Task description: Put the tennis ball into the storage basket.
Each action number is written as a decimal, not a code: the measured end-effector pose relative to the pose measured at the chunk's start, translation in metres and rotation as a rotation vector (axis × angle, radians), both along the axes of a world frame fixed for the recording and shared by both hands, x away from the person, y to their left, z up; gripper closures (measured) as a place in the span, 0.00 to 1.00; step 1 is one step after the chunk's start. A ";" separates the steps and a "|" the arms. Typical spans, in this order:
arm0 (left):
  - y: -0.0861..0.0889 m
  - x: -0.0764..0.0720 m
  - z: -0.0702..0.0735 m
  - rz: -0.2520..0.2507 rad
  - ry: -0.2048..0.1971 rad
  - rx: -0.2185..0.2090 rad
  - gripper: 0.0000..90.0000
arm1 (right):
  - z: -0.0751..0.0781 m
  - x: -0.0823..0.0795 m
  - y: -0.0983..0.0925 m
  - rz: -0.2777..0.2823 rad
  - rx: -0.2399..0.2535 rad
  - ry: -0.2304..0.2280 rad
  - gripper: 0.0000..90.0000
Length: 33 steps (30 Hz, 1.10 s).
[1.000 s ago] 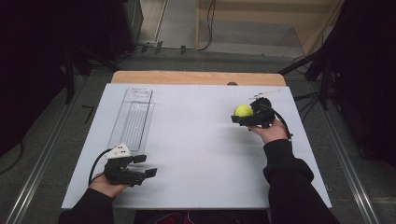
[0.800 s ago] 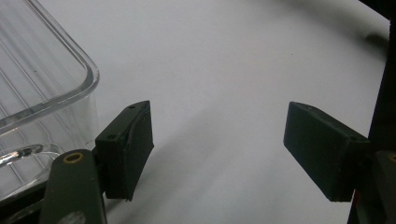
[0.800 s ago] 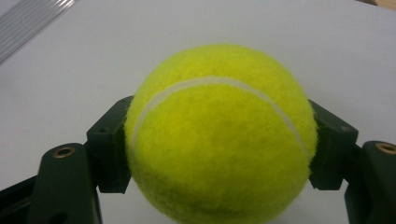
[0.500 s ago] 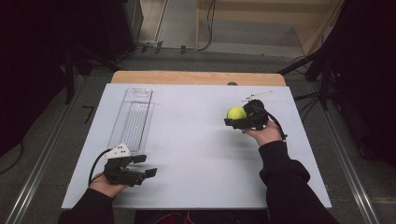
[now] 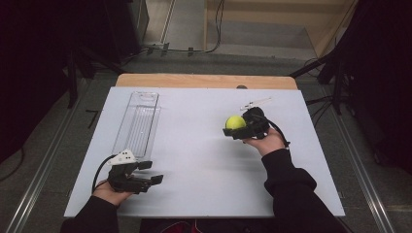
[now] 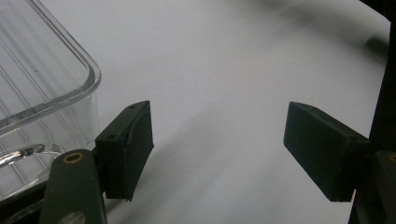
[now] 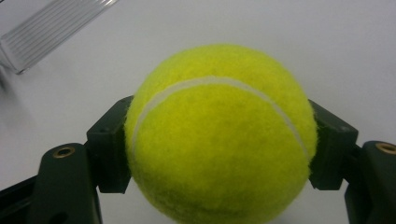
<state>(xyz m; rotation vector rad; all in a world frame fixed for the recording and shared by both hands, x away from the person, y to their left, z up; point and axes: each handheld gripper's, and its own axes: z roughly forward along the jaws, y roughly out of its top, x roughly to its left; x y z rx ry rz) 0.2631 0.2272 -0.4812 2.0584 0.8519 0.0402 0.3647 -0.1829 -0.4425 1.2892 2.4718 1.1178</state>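
On the white table (image 5: pixel 204 160), right gripper (image 5: pixel 236 130) clamps a tennis ball (image 5: pixel 235 122); left gripper (image 5: pixel 150 172) gapes.

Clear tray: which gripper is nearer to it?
Left. The left gripper sits open right beside the near end of the clear tray. The right gripper is well across the table, shut on the tennis ball.
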 end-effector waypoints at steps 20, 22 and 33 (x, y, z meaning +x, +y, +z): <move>0.000 0.000 -0.001 0.002 -0.001 -0.001 0.27 | -0.005 -0.008 0.044 0.107 0.004 0.020 0.26; 0.000 0.000 -0.001 0.001 -0.001 0.000 0.27 | -0.005 -0.008 0.048 0.113 0.004 0.020 0.26; 0.002 0.001 -0.001 0.003 -0.001 -0.004 0.27 | -0.001 -0.003 0.075 0.166 0.011 0.014 0.26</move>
